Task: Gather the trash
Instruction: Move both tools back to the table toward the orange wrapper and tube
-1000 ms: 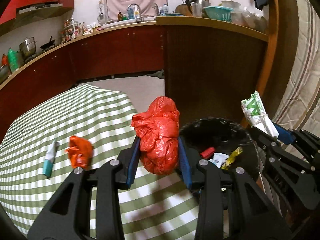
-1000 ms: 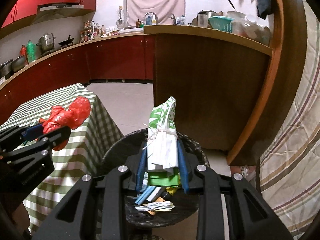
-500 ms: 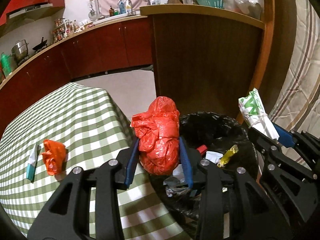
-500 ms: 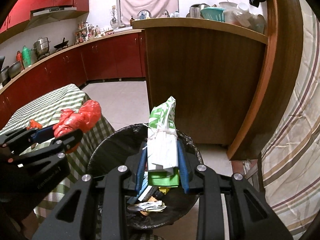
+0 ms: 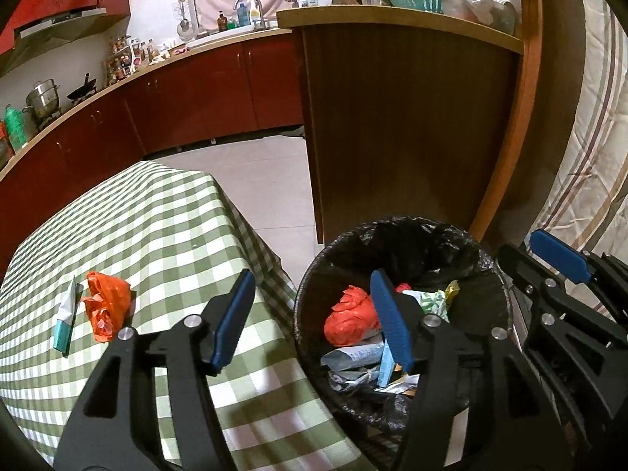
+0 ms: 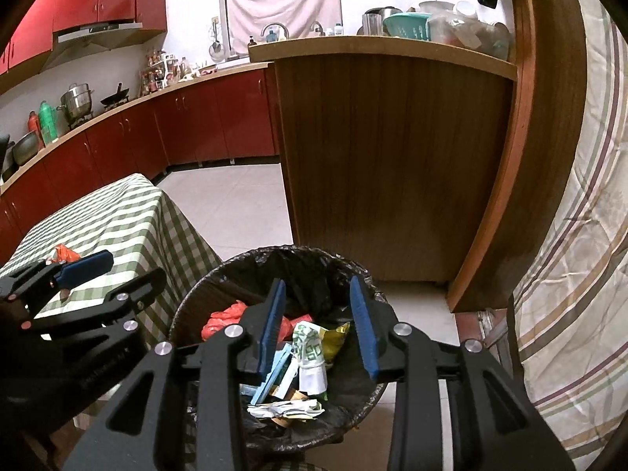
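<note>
A round bin with a black liner (image 5: 392, 231) (image 6: 314, 255) stands on the floor beside the table. A red plastic bag (image 5: 349, 320) (image 6: 225, 316) and a green-and-white packet (image 6: 310, 347) (image 5: 431, 302) lie inside it among other trash. My left gripper (image 5: 314, 314) is open and empty, straddling the bin's left rim. My right gripper (image 6: 318, 322) is open and empty above the bin. A small orange bag (image 5: 106, 306) (image 6: 62, 253) and a white-and-teal tube (image 5: 66, 322) lie on the green checked tablecloth (image 5: 157, 235).
A tall wooden counter panel (image 5: 392, 117) (image 6: 384, 157) rises right behind the bin. A striped curtain (image 6: 581, 235) hangs at the right. Red kitchen cabinets (image 5: 196, 98) line the far wall, with tiled floor (image 6: 227, 204) between them and the table.
Both grippers have opened. The red bag has dropped from the left gripper and the green-and-white packet from the right gripper into the bin. The left gripper has moved right toward the bin.
</note>
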Demonstrator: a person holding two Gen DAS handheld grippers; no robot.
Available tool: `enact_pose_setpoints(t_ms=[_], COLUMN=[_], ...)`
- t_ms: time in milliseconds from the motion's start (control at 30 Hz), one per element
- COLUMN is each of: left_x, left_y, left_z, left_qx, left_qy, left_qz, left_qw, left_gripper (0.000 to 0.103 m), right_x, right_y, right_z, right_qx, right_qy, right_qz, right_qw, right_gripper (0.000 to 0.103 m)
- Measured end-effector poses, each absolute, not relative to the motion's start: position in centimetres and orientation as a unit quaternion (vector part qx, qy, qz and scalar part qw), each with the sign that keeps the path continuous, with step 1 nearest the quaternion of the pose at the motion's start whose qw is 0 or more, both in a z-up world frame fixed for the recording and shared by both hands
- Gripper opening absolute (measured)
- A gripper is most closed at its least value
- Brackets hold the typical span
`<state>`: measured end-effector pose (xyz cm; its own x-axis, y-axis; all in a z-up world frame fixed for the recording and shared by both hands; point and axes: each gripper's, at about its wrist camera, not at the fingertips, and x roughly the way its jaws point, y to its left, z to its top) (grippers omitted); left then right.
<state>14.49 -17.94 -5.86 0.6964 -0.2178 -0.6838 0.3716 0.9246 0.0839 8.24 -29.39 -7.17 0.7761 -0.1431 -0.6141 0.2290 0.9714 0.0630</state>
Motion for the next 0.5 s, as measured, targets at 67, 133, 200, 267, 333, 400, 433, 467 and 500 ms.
enact_pose_setpoints(t_ms=[67, 133, 200, 267, 333, 400, 433, 467, 500], left_x=[14.5, 14.6, 14.5, 14.5, 14.3, 14.2, 14.1, 14.1, 14.0], left_y=[-17.7, -17.4, -17.0, -16.6, -15.9, -15.2, -14.5, -14.0, -13.3], left_z=[-5.7, -5.6, -5.5, -5.2, -4.8, -4.4, -4.2, -4.0, -3.8], left_qx=[0.106, 0.104, 0.102, 0.1, 0.099, 0.096, 0.094, 0.092, 0.09], left_qy=[0.354, 0.354, 0.353, 0.351, 0.348, 0.344, 0.342, 0.341, 0.34], left_qz=[-0.158, -0.156, -0.153, -0.15, -0.147, -0.141, -0.136, -0.133, -0.128], left_qw=[0.916, 0.916, 0.918, 0.919, 0.921, 0.923, 0.925, 0.926, 0.927], left_gripper=[0.06, 0.06, 0.06, 0.061, 0.061, 0.062, 0.064, 0.066, 0.066], right_x=[8.2, 8.2, 8.2, 8.3, 8.4, 8.4, 8.6, 8.7, 8.8], right_y=[-29.3, -29.3, -29.1, -28.8, -28.5, -28.0, -27.7, -27.2, -26.8], right_z=[-7.2, -7.2, -7.1, -6.9, -6.7, -6.5, -6.4, -6.3, -6.2], right_qx=[0.067, 0.066, 0.066, 0.063, 0.063, 0.065, 0.064, 0.061, 0.058], right_qy=[0.319, 0.32, 0.321, 0.321, 0.32, 0.32, 0.32, 0.32, 0.32], right_qz=[-0.1, -0.101, -0.101, -0.101, -0.098, -0.093, -0.09, -0.087, -0.085], right_qw=[0.94, 0.94, 0.939, 0.94, 0.94, 0.941, 0.941, 0.941, 0.942], right_gripper=[0.035, 0.037, 0.039, 0.039, 0.04, 0.043, 0.043, 0.043, 0.044])
